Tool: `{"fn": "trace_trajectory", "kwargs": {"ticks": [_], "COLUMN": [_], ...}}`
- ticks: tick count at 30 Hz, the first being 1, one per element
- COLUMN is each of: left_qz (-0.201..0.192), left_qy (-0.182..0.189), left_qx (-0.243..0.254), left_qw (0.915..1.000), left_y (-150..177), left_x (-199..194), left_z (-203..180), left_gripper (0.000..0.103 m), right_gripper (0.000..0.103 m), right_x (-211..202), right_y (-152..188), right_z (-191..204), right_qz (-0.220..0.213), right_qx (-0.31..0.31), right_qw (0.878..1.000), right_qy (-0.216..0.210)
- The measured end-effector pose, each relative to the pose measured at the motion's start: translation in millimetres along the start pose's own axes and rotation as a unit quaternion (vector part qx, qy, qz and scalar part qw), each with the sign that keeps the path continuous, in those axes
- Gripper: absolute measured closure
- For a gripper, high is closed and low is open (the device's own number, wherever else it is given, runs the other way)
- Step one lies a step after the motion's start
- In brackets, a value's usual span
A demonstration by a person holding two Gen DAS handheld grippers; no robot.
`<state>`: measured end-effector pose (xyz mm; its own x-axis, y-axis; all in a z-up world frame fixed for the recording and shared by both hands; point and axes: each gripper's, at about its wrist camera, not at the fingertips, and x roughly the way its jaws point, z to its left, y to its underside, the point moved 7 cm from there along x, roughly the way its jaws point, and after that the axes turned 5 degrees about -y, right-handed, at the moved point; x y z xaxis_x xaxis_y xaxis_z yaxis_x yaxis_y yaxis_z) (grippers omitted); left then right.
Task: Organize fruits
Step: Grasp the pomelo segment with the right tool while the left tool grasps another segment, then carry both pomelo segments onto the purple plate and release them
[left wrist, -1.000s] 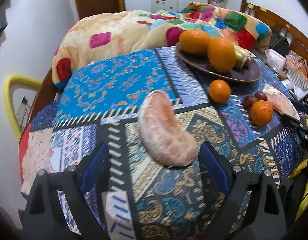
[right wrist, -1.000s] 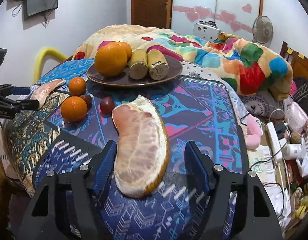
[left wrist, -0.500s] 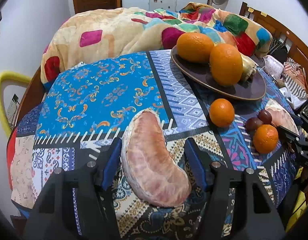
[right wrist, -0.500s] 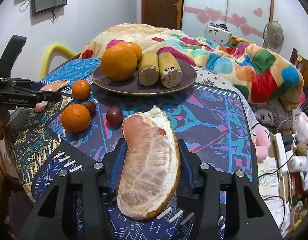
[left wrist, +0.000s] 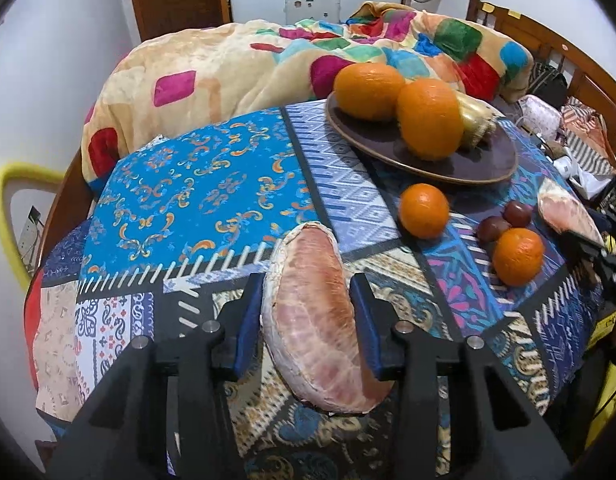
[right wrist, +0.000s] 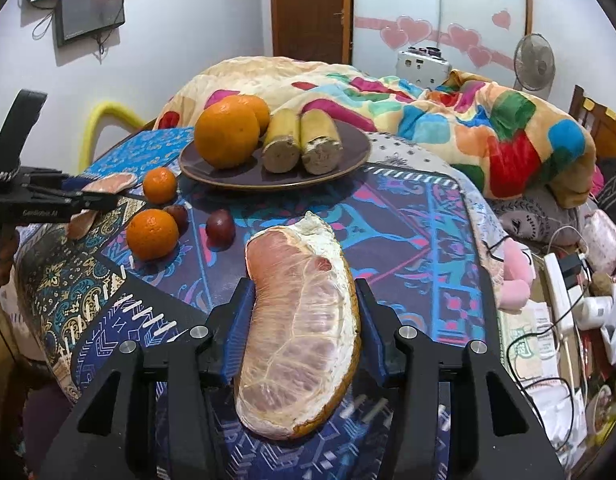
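Now each hand-held gripper, left (left wrist: pixel 308 316) and right (right wrist: pixel 304 320), clamps 1 pomelo segment (left wrist: pixel 313 328).

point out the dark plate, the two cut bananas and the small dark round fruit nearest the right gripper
dark brown round plate (right wrist: pixel 347 162), right wrist view, bare right rim
two cut yellow bananas (right wrist: pixel 304 140), right wrist view, right banana's peel
small dark red round fruit (right wrist: pixel 220 224), right wrist view, centre

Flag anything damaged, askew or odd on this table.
Two things: the bananas on the brown plate are cut short, their exposed ends browned. Both pomelo segments, peeled, are clamped lengthwise, one in the left claw, one in the right claw. Nothing spilled.
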<state>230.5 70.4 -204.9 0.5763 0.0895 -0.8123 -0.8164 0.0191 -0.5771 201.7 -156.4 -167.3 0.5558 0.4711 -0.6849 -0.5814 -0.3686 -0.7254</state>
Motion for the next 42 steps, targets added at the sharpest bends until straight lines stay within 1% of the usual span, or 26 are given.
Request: {"fn": "trace_trajectory", "kwargs": {"ticks": [5,14,19,24,33,38,42], "left_qz": [-0.026,-0.079,-0.101,-0.113,-0.119,-0.116,-0.108], "left_qy": [0.0,0.009,0.016,0.02,0.027,0.033,0.046], "left_qx": [0.019,0.02,0.023,0.023,0.026,0.022,0.013], "left_qw": [0.9995,0.9966,0.9945,0.9931,0.9922,0.9925,0.993], "left_y": [-4,-42,-64,-86,-120,-138,-148], "left_x": [-18,-46,-52,-47,-29,-14,-1], "left_z": [-15,-31,-40,-46,-55,-60,-64], "left_gripper": [0.06,0.06,0.06,0.06,0.06,0.06,0.06], "right_gripper": [0.057,0.057,0.057,0.057,0.057,0.057,0.057], "right_x": [-11,-22,-22,-13,20,43,58], "right_y": [-12,-45,-67,-86,-111,-119,-121], "right_z": [-7,-4,-4,-5,-7,-11,-13], "right_qz": [-0.018,-0.056,-0.078,-0.089,-0.084,-0.067,-0.051], "right_qx": [0.009,0.001,0.001,-0.001,-0.007,-0.005,-0.011], "right_qw": [1.0,0.998,0.997,0.996,0.996,0.998,0.999], "right_qy": [0.01,0.012,0.011,0.01,0.005,-0.004,-0.002]}}
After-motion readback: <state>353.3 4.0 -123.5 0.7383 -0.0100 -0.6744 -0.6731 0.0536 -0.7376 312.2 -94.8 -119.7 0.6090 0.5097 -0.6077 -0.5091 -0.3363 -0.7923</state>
